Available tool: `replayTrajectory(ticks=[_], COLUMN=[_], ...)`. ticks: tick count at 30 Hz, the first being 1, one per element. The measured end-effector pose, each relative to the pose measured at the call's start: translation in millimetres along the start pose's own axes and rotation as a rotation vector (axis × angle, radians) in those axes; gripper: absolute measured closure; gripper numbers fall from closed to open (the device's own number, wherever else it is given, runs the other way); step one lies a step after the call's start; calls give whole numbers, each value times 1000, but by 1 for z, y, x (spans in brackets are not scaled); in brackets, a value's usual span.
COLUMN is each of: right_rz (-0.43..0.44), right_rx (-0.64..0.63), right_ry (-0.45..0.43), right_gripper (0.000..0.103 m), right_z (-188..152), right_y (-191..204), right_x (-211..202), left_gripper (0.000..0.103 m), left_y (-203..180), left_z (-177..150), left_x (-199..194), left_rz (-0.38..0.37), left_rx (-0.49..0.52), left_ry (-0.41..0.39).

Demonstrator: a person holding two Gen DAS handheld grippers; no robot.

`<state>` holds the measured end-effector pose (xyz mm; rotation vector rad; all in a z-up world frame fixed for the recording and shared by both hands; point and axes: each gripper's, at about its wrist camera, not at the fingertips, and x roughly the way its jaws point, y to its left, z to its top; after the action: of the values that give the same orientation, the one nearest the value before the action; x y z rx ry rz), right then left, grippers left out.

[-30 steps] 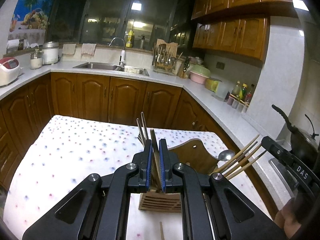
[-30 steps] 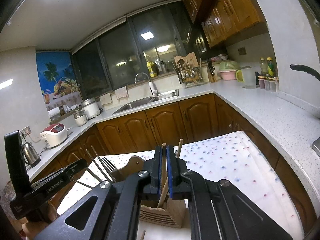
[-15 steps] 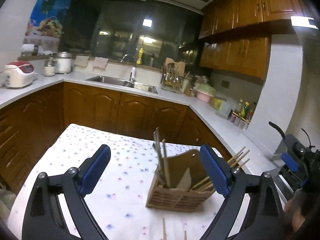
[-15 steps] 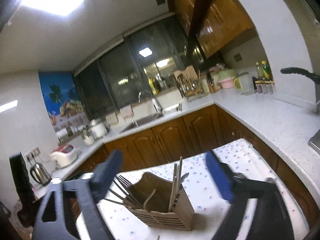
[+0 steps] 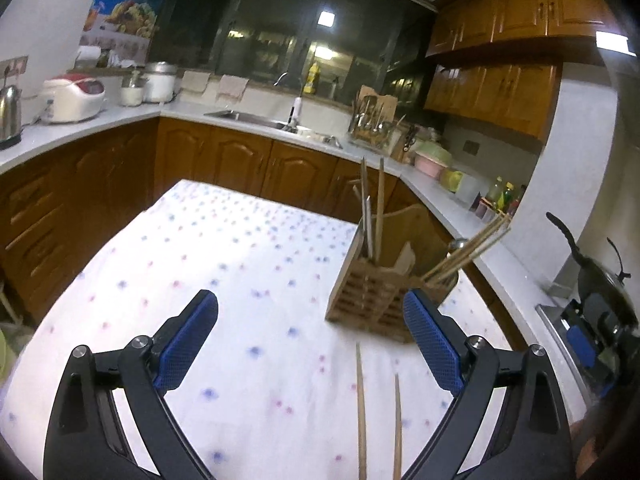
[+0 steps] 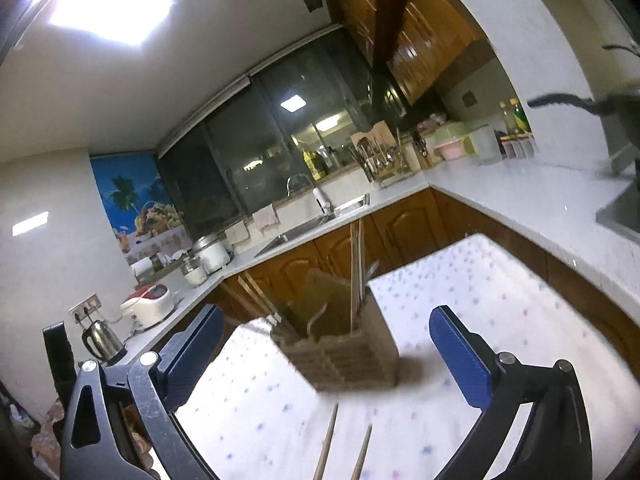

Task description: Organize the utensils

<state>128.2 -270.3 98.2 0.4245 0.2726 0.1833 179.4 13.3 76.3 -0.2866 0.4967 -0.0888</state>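
While both tools gape empty, two chopsticks (image 5: 378, 412) lie before the holder (image 5: 376, 300).

Chopsticks (image 5: 378, 412) before holder (image 5: 372, 300) on table (image 5: 224, 280)

The left gripper (image 5: 310, 344) fills the lower part of its wrist view, jaws wide apart, blue pads facing each other with nothing between them; they have just been opening. The right gripper (image 6: 326, 354) sits low in its own view, jaws likewise spread wide and empty, also just opened. It shows too at the right edge of the left view.
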Motion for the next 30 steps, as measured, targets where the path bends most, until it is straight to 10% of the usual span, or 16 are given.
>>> replayTrajectory(ticks=[14,30], right_rz=[0,-128], right_rx=[-144,-340], right_ry=[-61,-49], right_gripper=[0,0], right_z=[-11,-102], right_y=[39,37], right_x=[-44,-81], left_gripper=[0,0], left_y=[6,8], left_z=[-14,-112], left_x=[-57,-80], left_rz=[0,82], left_rx=[61,218], left_ry=[-88,-113])
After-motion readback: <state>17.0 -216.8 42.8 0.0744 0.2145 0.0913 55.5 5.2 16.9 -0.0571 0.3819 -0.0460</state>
